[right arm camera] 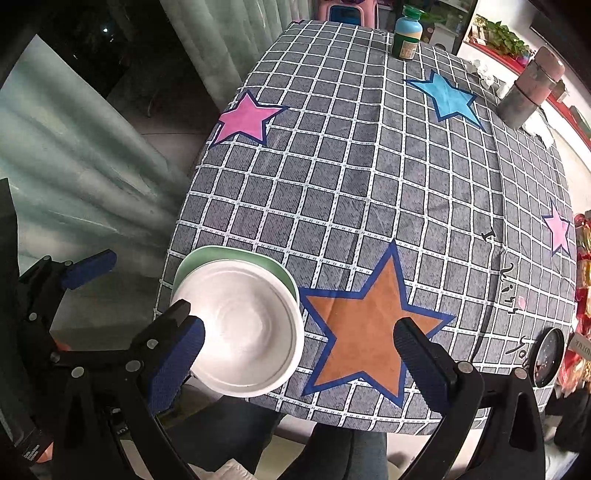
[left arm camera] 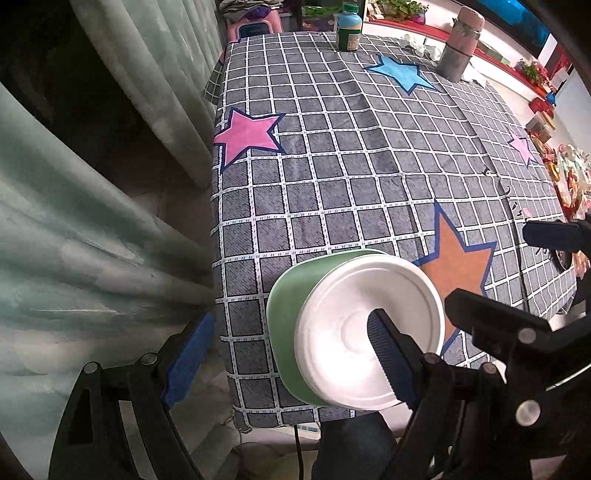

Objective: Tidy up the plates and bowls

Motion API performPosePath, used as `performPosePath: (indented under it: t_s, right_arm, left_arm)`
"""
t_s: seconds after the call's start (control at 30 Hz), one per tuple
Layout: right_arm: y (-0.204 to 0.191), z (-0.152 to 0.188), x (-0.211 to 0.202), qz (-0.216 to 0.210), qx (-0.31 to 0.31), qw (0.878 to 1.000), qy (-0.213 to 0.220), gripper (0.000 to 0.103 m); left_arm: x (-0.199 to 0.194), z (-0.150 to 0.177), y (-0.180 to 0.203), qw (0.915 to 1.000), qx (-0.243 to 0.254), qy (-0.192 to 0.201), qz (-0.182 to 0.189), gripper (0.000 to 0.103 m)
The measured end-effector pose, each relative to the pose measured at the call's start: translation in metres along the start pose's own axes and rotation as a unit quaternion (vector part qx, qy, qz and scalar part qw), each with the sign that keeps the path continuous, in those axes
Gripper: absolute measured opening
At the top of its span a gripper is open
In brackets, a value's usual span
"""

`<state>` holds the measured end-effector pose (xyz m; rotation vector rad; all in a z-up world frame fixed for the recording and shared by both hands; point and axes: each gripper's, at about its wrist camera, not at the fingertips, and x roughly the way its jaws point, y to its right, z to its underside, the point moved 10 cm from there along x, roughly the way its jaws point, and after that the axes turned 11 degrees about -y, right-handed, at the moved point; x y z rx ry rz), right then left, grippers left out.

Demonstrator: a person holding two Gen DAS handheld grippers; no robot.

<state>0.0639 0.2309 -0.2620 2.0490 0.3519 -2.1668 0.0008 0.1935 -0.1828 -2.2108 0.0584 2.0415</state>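
A white bowl (left arm camera: pixel 354 332) sits nested in a green bowl (left arm camera: pixel 288 325) at the near left corner of the checked tablecloth (left arm camera: pixel 351 166). My left gripper (left arm camera: pixel 284 354) is open, its fingers wide apart; its right finger (left arm camera: pixel 388 350) reaches into the white bowl and its left finger (left arm camera: pixel 188 358) hangs off the table's left edge. In the right wrist view the white bowl (right arm camera: pixel 243 328) and green bowl (right arm camera: pixel 229 254) lie at lower left. My right gripper (right arm camera: pixel 299 365) is open and empty, over the orange star (right arm camera: pixel 369 332), its left finger beside the white bowl.
A green bottle (left arm camera: pixel 349 27) and a grey-pink flask (left arm camera: pixel 461 40) stand at the table's far edge. A small dark dish (right arm camera: pixel 548 356) lies at the near right edge. Curtains (left arm camera: pixel 92 221) hang to the left. Cluttered shelves run along the right.
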Motion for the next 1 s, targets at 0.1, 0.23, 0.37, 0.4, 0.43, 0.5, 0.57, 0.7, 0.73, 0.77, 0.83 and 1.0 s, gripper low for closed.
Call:
performPosePath:
  t_s: [0.1, 0.23, 0.37, 0.4, 0.43, 0.5, 0.57, 0.7, 0.73, 0.77, 0.83, 1.0]
  right_arm:
    - [0.000, 0.001, -0.002, 0.000, 0.002, 1.000, 0.003, 0.103]
    - [0.002, 0.004, -0.005, 0.003, 0.004, 1.000, 0.002, 0.103]
    - [0.003, 0.003, -0.005, 0.003, 0.004, 1.000, 0.002, 0.103]
    - [0.003, 0.002, -0.004, 0.002, 0.005, 1.000, 0.002, 0.103]
    - [0.004, 0.002, -0.003, 0.000, 0.007, 1.000, 0.001, 0.103]
    - [0.006, 0.000, -0.001, -0.006, 0.010, 1.000, 0.000, 0.103]
    - [0.007, -0.002, -0.001, -0.008, 0.013, 1.000, -0.001, 0.103]
    - [0.008, -0.002, -0.004, -0.012, 0.014, 1.000, -0.001, 0.103]
    - [0.008, -0.002, -0.003, -0.012, 0.012, 1.000, -0.002, 0.103]
    - [0.008, -0.003, -0.002, -0.012, 0.010, 1.000, -0.004, 0.103]
    - [0.008, -0.003, 0.003, -0.014, 0.006, 1.000, -0.011, 0.103]
    - [0.011, -0.005, 0.006, -0.031, -0.005, 0.999, -0.029, 0.103]
  left_arm:
    - [-0.001, 0.000, 0.001, 1.0000, 0.003, 0.001, 0.000, 0.088]
    - [-0.002, 0.000, 0.004, 1.0000, 0.008, -0.001, 0.002, 0.088]
    - [-0.001, -0.003, 0.008, 0.9999, 0.013, -0.001, 0.002, 0.088]
    - [0.000, -0.003, 0.008, 0.9999, 0.013, -0.002, 0.002, 0.088]
    - [0.002, -0.005, 0.008, 0.9999, 0.014, -0.004, 0.001, 0.088]
    - [0.001, -0.006, 0.006, 0.9999, 0.014, -0.004, -0.003, 0.088]
    - [0.001, -0.008, 0.006, 0.9999, 0.013, -0.005, -0.004, 0.088]
    - [0.003, -0.006, 0.010, 0.9997, 0.018, -0.013, 0.000, 0.088]
    - [0.005, -0.005, 0.012, 0.9997, 0.018, -0.016, 0.001, 0.088]
    - [0.008, -0.005, 0.012, 0.9997, 0.016, -0.018, 0.001, 0.088]
    - [0.012, -0.004, 0.009, 0.9997, 0.001, -0.026, 0.000, 0.088]
    - [0.002, -0.001, 0.005, 0.9974, -0.057, -0.009, 0.043, 0.088]
